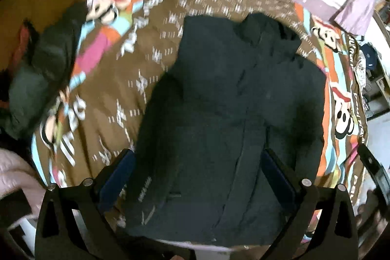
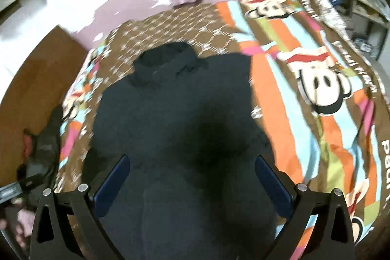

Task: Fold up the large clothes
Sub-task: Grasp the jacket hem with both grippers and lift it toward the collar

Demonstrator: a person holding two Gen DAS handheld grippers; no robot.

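Two grippers, left gripper (image 1: 198, 165) and right gripper (image 2: 192, 168), fingers spread wide, grasping nothing, above dark jacket (image 1: 234, 99) lying flat on cartoon-monkey bedspread (image 2: 316, 79), collar at far end.

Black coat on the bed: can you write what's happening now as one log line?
stage: before fold | black coat: spread on cartoon bedspread, collar away | left gripper: open, empty | right gripper: open, empty

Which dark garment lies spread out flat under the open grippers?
The black jacket in the bedspread's middle; the other dark garment sits bunched at the bed's left edge.
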